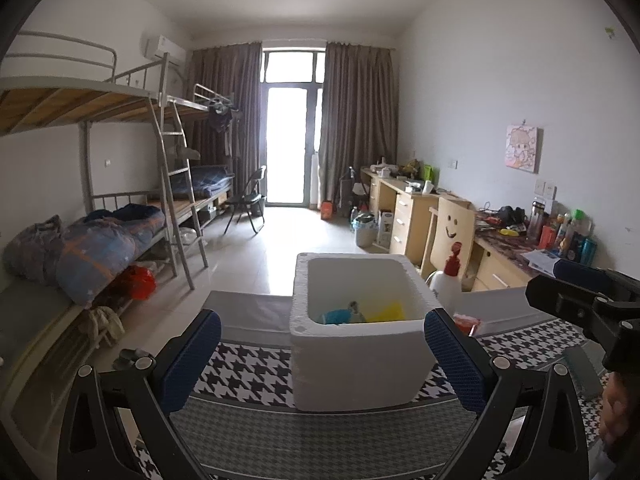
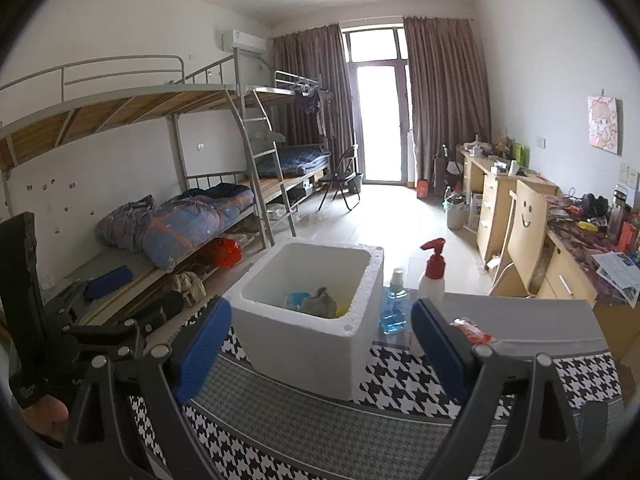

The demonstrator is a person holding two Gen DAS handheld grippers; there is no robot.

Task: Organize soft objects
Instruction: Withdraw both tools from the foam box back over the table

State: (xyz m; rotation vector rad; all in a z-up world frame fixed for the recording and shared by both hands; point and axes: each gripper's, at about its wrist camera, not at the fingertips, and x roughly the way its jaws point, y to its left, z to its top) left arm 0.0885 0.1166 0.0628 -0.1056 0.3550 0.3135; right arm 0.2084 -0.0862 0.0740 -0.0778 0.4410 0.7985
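Left tool point(image 1: 322, 354) low in the frame, blue pads spread wide, nothing between them; right tool point(image 2: 322, 344) the same, parted and empty. Straight ahead at centre frame, a white foam box point(image 1: 352, 364) on the houndstooth-clothed counter point(image 1: 248, 376). Inside it a blue soft piece point(image 1: 335, 316), a yellow one point(image 1: 385, 311) and a grey-brown cloth point(image 2: 320, 301), so most of the sorting judged done. At lower right, a red packet point(image 2: 472, 330) lying outside the box, possibly left to place, softness unclear. Right of the box, a red-capped pump bottle point(image 2: 433, 276) and a blue-liquid bottle point(image 2: 394, 304). Beyond: bunk beds point(image 1: 120, 168) at left, desks point(image 1: 416, 208) at right, curtained balcony door point(image 1: 290, 132) at upper centre.
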